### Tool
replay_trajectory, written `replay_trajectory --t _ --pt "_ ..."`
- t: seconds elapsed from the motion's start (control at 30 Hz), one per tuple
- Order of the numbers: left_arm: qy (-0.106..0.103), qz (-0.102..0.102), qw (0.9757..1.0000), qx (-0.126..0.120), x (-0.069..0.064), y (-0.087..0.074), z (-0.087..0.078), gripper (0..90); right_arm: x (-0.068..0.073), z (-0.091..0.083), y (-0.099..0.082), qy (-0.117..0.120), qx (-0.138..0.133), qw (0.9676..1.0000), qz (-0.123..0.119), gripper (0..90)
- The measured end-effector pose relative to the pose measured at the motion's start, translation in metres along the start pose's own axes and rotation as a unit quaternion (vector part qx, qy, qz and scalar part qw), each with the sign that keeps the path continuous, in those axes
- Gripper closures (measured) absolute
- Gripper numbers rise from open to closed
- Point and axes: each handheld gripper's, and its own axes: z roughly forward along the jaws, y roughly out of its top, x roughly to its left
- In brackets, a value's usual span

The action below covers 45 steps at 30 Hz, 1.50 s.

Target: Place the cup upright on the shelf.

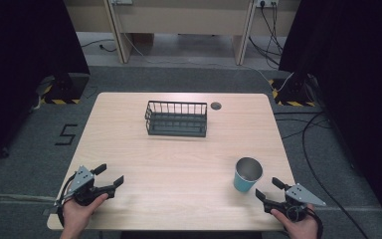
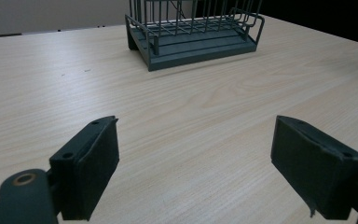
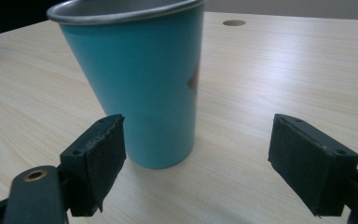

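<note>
So your right hand-held gripper sits at the near right corner of the bench, jaws spread wide and holding nothing. The cup stands upright just ahead of it, near but not touching. In the right gripper view the cup is close in front of the jaws, a bit toward the one on that view's left, and neither pad is on it. It's teal outside with a bare metal rim and inside. From the high view the inside looks empty, just grey metal down to the bottom. There's a small dark mark on its side, too blurry to make out.

Your left hand-held gripper is at the near left corner, also wide open with nothing between the jaws. It points across the bench toward the rack, which is well apart from it, out past the middle toward the far edge. In the left gripper view the rack is a dark wire basket on a solid base, and nothing is lying in it that I can see.

Cup and rack are well apart from each other. There's a small round hole in the bench just right of the rack.
</note>
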Motion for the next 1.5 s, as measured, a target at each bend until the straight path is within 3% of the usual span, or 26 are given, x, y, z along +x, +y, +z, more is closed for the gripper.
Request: replay_trajectory --t 0.3,1.1,1.5 --pt "-0.002 -0.001 1.0 0.001 -0.001 0.0 0.001 14.7 0.009 0.009 0.004 0.022 0.008 0.9996 -0.014 17.3" --pt "-0.003 -0.004 1.0 0.003 0.0 0.0 0.001 14.7 0.023 0.052 0.029 0.026 0.004 0.9987 -0.044 13.2" --pt "-0.004 -0.004 1.0 0.003 -0.001 0.0 0.001 14.7 0.024 0.056 0.031 0.03 -0.005 0.9983 -0.049 16.9"
